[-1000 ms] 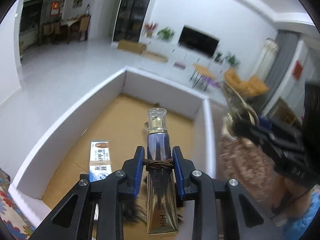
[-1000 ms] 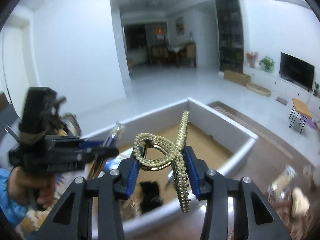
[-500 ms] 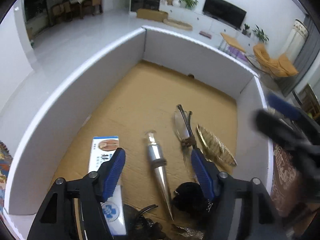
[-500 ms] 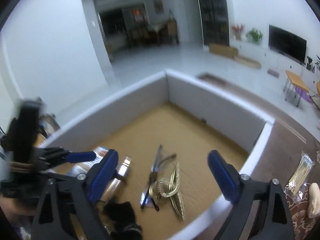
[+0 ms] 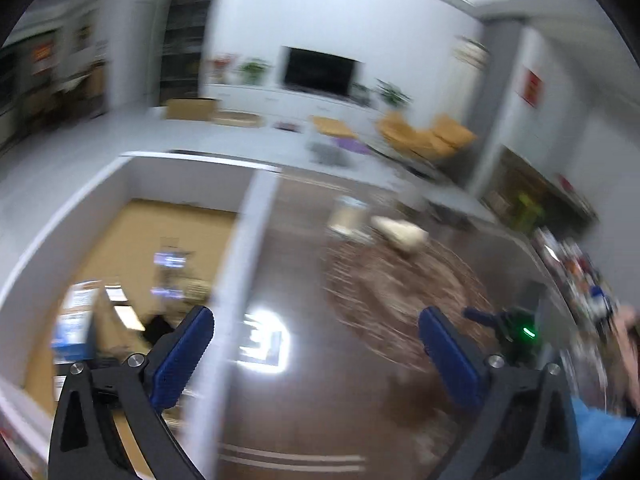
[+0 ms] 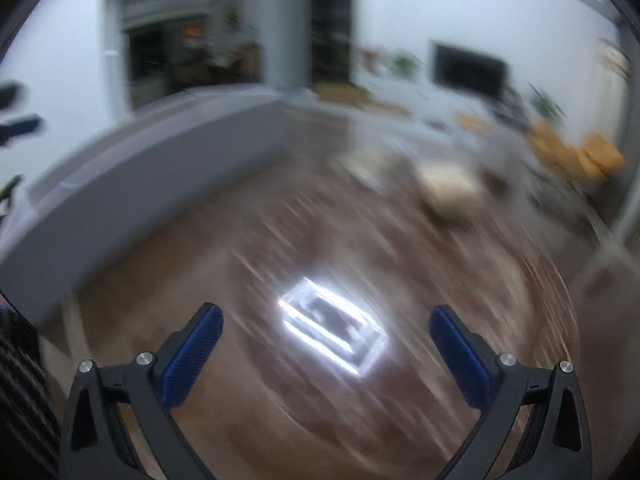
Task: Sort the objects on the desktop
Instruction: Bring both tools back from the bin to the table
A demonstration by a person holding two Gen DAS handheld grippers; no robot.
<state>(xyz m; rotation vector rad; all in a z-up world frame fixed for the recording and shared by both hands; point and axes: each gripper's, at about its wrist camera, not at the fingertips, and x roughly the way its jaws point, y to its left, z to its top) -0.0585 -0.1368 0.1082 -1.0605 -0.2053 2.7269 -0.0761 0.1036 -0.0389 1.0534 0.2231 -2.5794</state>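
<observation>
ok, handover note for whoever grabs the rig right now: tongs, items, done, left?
Left tongs: open, holding nothing, over the dark table beside the white box.
Right tongs: open, holding nothing, over the table.
Box: several items lie on its cardboard floor, too blurred to name.
Left: pale items sit at the table's far side, blurred; likely next to go into the box.

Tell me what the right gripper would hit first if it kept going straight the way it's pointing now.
Most likely the glossy dark brown tabletop. The right gripper is open and empty, and its line runs near the bright light reflection on that surface. Motion blur makes depth uncertain.
</observation>
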